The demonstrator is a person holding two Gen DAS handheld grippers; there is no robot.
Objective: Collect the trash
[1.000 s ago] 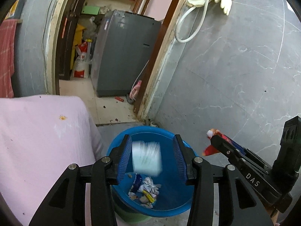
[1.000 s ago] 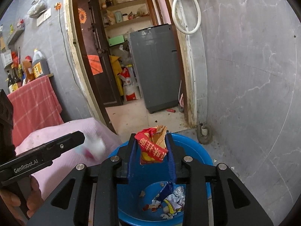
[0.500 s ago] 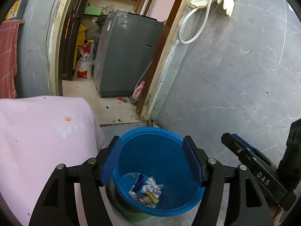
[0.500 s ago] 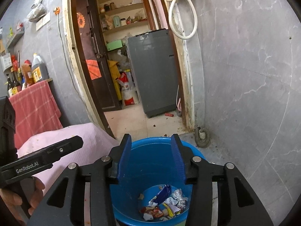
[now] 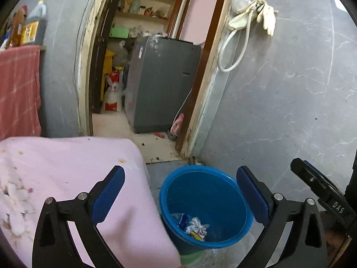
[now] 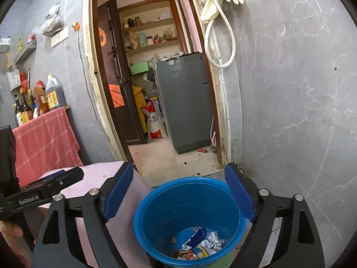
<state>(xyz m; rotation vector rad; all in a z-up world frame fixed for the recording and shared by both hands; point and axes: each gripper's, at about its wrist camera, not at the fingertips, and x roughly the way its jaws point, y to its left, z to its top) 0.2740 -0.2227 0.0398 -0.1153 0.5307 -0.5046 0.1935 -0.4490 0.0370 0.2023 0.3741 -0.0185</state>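
Observation:
A blue bucket stands on the floor beside the pink-covered table, and it also shows in the right wrist view. Crumpled wrappers lie at its bottom, and they also show in the right wrist view. My left gripper is open wide and empty, above the bucket's left rim and the table's corner. My right gripper is open wide and empty, above the bucket. The right gripper's body shows at the right of the left wrist view.
A pink cloth-covered table sits left of the bucket, with white scraps at its left edge. A grey tiled wall rises to the right. Behind is a doorway with a grey appliance. A red towel hangs at left.
Both grippers opened and dropped their wrappers into the bucket: a white packet from the left, a red one from the right. Both then opened wider and drew back; the left shifted leftward.

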